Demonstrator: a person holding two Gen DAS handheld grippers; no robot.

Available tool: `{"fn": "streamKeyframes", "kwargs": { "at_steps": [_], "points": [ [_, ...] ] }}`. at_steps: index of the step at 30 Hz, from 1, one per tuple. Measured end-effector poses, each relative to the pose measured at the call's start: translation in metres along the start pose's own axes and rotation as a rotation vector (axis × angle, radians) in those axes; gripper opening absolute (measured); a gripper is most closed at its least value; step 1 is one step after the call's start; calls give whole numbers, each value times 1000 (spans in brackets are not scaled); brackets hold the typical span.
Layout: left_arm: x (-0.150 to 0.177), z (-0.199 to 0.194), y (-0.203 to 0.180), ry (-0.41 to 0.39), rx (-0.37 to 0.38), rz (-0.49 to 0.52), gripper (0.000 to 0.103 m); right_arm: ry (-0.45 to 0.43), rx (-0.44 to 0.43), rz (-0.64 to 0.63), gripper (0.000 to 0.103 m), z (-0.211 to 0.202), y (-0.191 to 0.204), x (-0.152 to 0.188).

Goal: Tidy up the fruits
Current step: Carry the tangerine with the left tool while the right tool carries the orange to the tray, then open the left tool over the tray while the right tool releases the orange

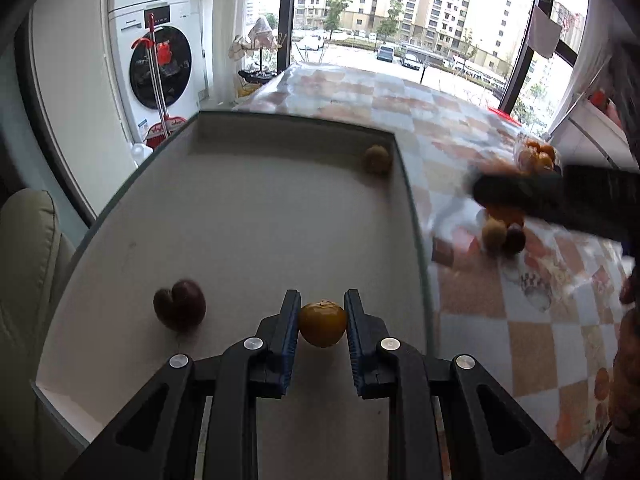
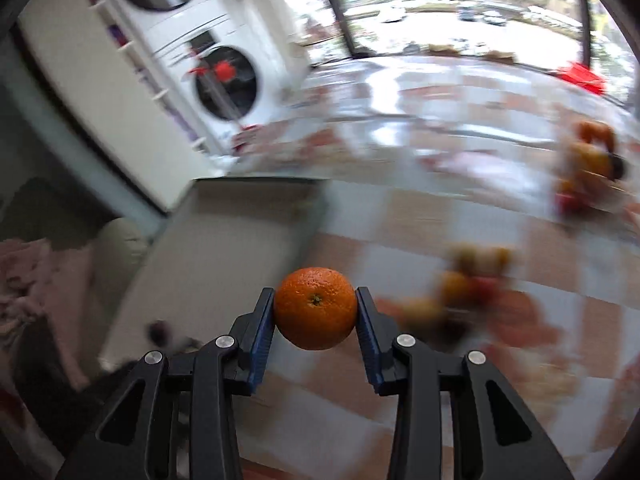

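Left wrist view, nearest first. The left gripper (image 1: 322, 322) is closed on a small yellow-orange fruit (image 1: 322, 323), with both blue pads pressing its sides; the fruit hangs above the near part of the grey tray (image 1: 248, 216). Inside the tray, just left of the held fruit, lies a dark red fruit (image 1: 180, 309). In the tray's far right corner, touching or nearly touching the right wall, sits a brownish-green fruit (image 1: 377, 159). Right of the tray, on the checked tablecloth (image 1: 500, 344), a small cluster of loose fruits (image 1: 503, 232) rests near the tray's right wall. Above that cluster a dark, blurred bar crosses the view: the right gripper's body (image 1: 560, 196). Beyond it a further heap of orange fruits (image 1: 538, 156) lies on the cloth, well apart from the tray. Behind the tray's far left corner stands a washing machine (image 1: 160, 68).

Right wrist view, nearest first; the background is motion-blurred. The right gripper (image 2: 316, 310) grips an orange (image 2: 316, 308), its pads against both sides of the rind and the stem end facing the camera. The orange is held above the cloth, just right of the tray's right edge. The loose fruits lie blurred to the right of the held orange. The farther heap lies nearer the right edge of the view.
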State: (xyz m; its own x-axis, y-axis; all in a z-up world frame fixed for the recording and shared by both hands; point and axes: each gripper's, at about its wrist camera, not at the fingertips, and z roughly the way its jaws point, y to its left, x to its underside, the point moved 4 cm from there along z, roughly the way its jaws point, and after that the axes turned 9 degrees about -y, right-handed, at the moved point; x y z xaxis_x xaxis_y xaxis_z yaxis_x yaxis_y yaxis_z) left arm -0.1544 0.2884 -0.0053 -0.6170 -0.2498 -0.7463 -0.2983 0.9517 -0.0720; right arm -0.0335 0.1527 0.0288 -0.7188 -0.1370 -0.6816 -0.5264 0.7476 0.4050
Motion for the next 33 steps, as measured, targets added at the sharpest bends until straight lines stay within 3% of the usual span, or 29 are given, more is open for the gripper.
{"fn": "streamKeyframes", "kwargs": {
  "at_steps": [6, 9, 14, 20, 21, 22, 23, 25, 27, 30, 33],
  "points": [
    [7, -9, 5, -8, 11, 25, 24, 96, -96, -77, 42, 45, 56, 14],
    [10, -13, 9, -12, 13, 30, 24, 172, -57, -74, 42, 60, 57, 28],
    [15, -19, 8, -22, 34, 38, 24, 207, 4, -121, 42, 48, 55, 40],
    [18, -23, 7, -34, 6, 58, 25, 194, 15, -126, 43, 33, 59, 50],
    [13, -22, 7, -30, 2, 58, 41, 187, 18, -129, 45, 33, 60, 50],
    [13, -23, 9, -30, -9, 59, 81, 174, 5, -128, 57, 29, 65, 45],
    [12, -27, 11, -54, -39, 51, 98, 163, -3, -126, 76, 28, 67, 40],
    [8, -36, 12, -117, -47, 31, 103, 128, -10, -130, 85, 18, 66, 33],
    [5, -38, 9, -101, -17, 32, 103, 81, -5, -140, 86, 4, 65, 26],
    [0, -42, 2, -101, -32, 45, 103, 41, 29, -117, 101, -9, 54, 17],
    [-6, -51, -12, -125, -7, 59, 103, -16, 74, -65, 103, -31, 26, 17]
  ]
}}
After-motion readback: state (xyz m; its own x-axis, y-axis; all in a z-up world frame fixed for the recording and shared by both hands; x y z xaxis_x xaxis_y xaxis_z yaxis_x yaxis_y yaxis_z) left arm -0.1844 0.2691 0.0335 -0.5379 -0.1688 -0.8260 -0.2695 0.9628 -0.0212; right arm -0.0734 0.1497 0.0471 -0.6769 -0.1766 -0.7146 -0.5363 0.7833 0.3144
